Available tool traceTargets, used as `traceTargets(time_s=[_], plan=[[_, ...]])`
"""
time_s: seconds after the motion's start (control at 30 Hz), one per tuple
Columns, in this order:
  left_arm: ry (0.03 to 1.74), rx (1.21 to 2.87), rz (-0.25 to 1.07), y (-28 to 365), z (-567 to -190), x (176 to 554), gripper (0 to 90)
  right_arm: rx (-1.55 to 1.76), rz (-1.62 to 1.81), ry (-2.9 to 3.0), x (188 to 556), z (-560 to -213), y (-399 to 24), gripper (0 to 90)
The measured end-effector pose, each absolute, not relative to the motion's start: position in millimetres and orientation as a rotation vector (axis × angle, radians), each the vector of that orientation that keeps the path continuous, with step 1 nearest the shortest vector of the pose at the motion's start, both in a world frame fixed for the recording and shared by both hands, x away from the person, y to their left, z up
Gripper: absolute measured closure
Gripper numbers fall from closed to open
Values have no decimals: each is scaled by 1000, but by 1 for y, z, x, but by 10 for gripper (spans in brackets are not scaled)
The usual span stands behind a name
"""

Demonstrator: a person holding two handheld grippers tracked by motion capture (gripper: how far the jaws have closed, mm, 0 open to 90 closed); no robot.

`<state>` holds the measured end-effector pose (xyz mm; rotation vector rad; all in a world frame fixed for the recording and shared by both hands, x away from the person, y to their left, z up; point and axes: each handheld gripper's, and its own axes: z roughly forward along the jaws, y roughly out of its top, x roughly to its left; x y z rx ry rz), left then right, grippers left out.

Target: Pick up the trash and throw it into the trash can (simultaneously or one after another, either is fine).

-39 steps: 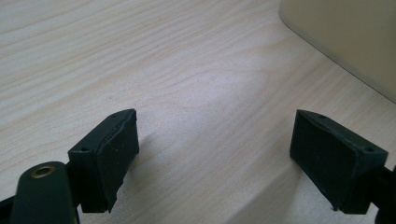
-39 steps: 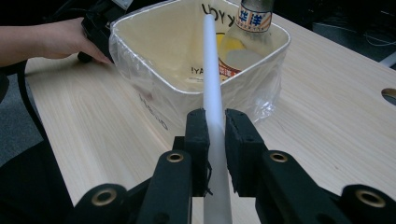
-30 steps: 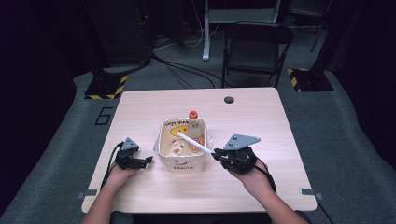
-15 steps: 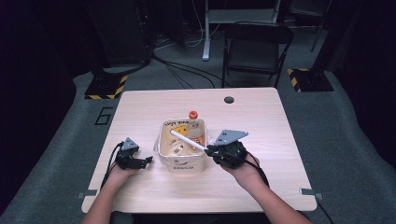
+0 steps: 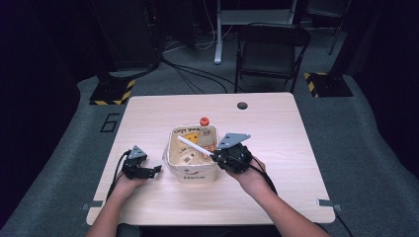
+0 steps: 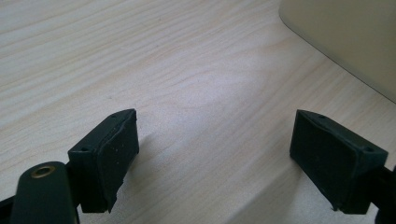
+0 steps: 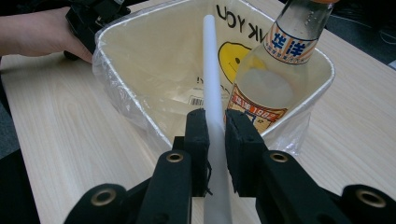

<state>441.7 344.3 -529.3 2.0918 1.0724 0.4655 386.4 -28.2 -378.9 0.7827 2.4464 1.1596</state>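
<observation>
1. High view: right tongs (image 5: 213,154) clamp a white stick (image 5: 193,146) slanting over the lined bin (image 5: 190,172) at mid-surface (image 5: 276,128); the forearm enters from below, angled inward. Left tongs (image 5: 157,169) rest beside the bin, wrist low.
2. Left gripper view: left tongs (image 6: 215,154) stand wide, nothing between, over bare surface.
3. Right gripper view: right tongs (image 7: 215,140) pinch the stick (image 7: 211,70), its tip over the bin (image 7: 121,88), beside a bottle (image 7: 271,79).

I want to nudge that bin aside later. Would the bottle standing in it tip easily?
Probably. The bottle is tall and narrow and leans against the bin wall, so a nudge could topple it. It looks nearly empty, so likely light. The loose plastic liner may let it slide.
</observation>
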Motion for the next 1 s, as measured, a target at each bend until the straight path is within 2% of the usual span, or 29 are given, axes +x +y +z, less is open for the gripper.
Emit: traceTargets(time_s=[1.0], plan=[[1072,2092,465,344,-529,442,154,798,1085,2490,406,-386,-4,777]])
